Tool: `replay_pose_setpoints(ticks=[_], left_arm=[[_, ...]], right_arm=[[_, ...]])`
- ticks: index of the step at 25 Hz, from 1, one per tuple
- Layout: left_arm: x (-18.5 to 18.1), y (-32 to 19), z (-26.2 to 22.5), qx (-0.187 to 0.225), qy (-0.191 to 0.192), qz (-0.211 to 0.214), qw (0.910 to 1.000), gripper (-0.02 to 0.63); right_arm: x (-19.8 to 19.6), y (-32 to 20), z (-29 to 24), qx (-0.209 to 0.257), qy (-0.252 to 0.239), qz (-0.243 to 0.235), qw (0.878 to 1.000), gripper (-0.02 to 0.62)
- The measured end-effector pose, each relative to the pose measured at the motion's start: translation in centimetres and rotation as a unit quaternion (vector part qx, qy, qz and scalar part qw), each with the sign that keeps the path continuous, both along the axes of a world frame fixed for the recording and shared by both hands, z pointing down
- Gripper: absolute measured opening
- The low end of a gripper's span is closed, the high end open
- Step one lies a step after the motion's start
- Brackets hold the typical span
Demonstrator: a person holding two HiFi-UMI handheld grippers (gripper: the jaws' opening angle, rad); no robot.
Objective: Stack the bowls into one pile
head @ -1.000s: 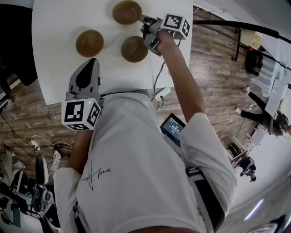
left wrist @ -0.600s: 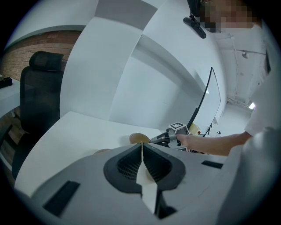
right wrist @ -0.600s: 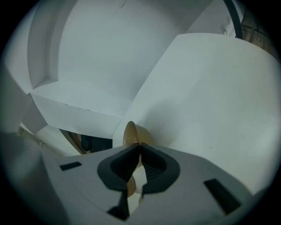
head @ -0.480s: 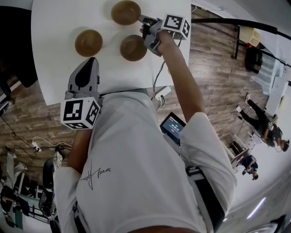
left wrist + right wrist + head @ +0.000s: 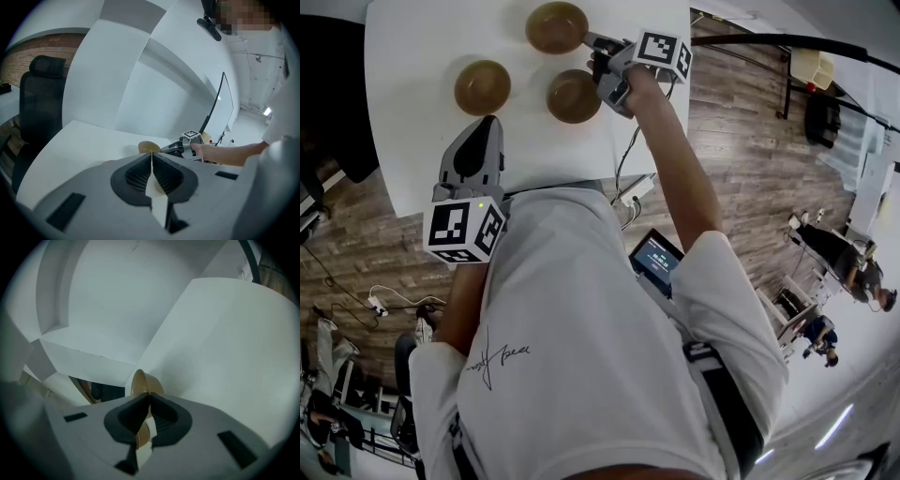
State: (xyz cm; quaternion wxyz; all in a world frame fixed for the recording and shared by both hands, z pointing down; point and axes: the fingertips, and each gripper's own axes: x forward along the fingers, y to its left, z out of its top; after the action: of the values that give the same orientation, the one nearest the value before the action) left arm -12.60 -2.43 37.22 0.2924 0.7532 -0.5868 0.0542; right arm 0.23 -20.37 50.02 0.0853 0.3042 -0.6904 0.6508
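Three brown bowls sit on the white table (image 5: 412, 56): a far bowl (image 5: 553, 26), a left bowl (image 5: 482, 86) and a near bowl (image 5: 573, 96). My right gripper (image 5: 589, 42) is shut on the far bowl's right rim. In the right gripper view that bowl (image 5: 140, 382) shows edge-on between the jaws of the right gripper (image 5: 149, 395). My left gripper (image 5: 487, 124) hovers over the table's near edge, below the left bowl, shut with nothing in it. In the left gripper view its tips (image 5: 151, 155) meet, with a bowl (image 5: 148, 147) beyond them.
The table's right edge (image 5: 686, 84) runs close beside my right hand. A cable and a power strip (image 5: 634, 192) lie on the wood floor below it. A black office chair (image 5: 40, 108) stands left of the table.
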Motion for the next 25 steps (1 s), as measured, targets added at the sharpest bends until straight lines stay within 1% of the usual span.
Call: replay_pose_setpoints(ticks=[4,16,25], left_arm=[[0.8,-0.1,0.1,0.003,0.001,0.004,1.0000,0.008],[1.3,-0.6,-0.2,0.012,0.005,0.017,0.9998,0.008],[2.0,-0.6,-0.4,0.016,0.008,0.022,0.9996,0.008]], right_arm=[[1.0,0.2,-0.3,0.002,-0.005,0.003,1.000,0.025],[2.0,1.1,-1.2,0.011,-0.010,0.006,1.000,0.025],[2.9,2.9,-2.1,0.011,-0.024,0.004,1.000,0.025]])
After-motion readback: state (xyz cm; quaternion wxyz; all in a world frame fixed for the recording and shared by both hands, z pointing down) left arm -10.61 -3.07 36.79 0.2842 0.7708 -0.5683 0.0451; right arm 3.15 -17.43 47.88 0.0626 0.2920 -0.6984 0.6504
